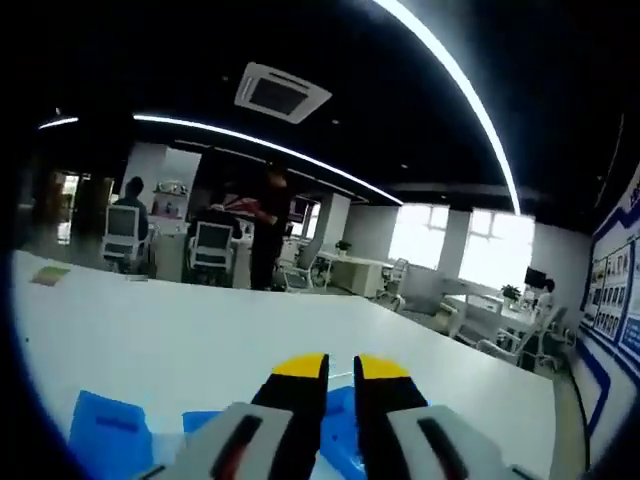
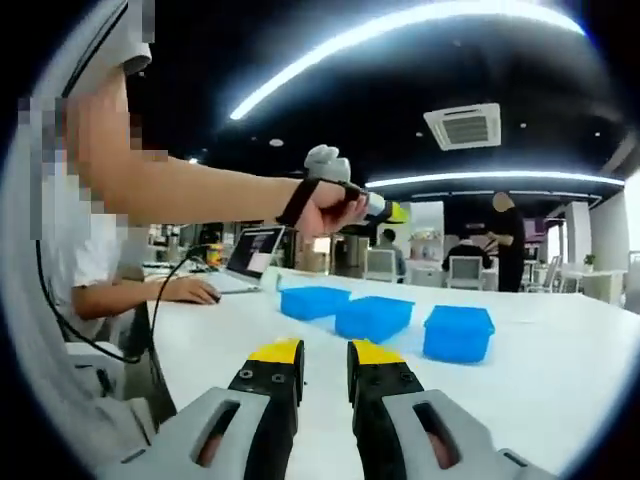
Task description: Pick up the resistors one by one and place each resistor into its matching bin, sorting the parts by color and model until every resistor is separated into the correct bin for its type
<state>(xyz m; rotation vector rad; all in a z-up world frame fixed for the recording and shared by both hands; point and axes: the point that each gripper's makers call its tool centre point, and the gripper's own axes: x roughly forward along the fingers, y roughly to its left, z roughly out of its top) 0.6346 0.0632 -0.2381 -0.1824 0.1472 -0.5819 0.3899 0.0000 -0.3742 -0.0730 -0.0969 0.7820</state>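
**Both grippers up off the table, bins low and ahead**

Your left gripper comes up from the bottom centre of the left gripper view, yellow-tipped jaws standing close with a narrow gap and nothing in it. Just behind those tips, at the bottom of the frame, you've got blue bins on the white table: one at lower left, more blue peeking out around the jaws. Resistors? Too small to make out in either view.

Now your right gripper, bottom centre of the right gripper view: same story, jaws nearly together, a slim gap, nothing held. From here the bins line up clearly at mid-frame, well beyond the tips: three blue bins in a row, left to right across the tabletop. This view also catches your other hand raised above the bins, centre frame, gripping the left tool, and a seated person's hand beside an open laptop at left.

The left gripper view offers the long office instead: chairs, a standing person at centre left, bright windows at right, and wall posters at the far right edge, their writing too blurred to read.
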